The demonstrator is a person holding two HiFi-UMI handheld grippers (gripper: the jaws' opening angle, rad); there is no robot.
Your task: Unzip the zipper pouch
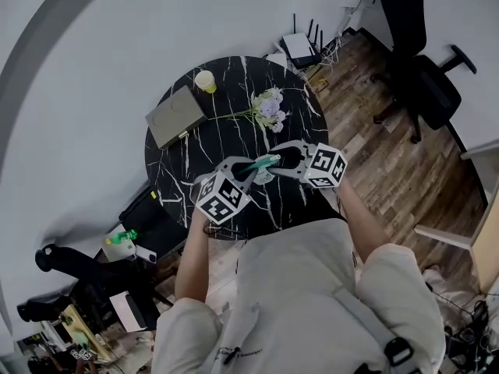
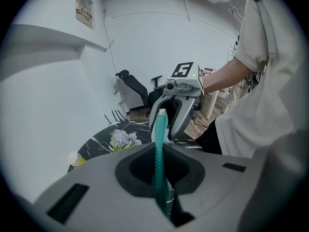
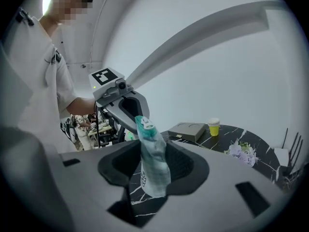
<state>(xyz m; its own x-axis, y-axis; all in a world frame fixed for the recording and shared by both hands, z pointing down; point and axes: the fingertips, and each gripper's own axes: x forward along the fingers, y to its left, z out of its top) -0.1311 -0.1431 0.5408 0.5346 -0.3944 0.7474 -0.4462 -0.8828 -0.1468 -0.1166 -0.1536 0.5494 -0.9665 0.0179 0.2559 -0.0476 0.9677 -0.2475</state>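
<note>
A teal zipper pouch hangs in the air between my two grippers, above the near part of a round black marble table. My left gripper is shut on the pouch's zipper edge; in the left gripper view the teal zipper runs edge-on through the closed jaws. My right gripper faces it from the right. In the right gripper view the pouch stands in the gap with the jaws apart, its zipper pull at the top. The pads' contact is not visible there.
On the table's far side lie a flat grey box, a yellow cup and a bunch of pale flowers. A black office chair stands on the wood floor at right, another at lower left.
</note>
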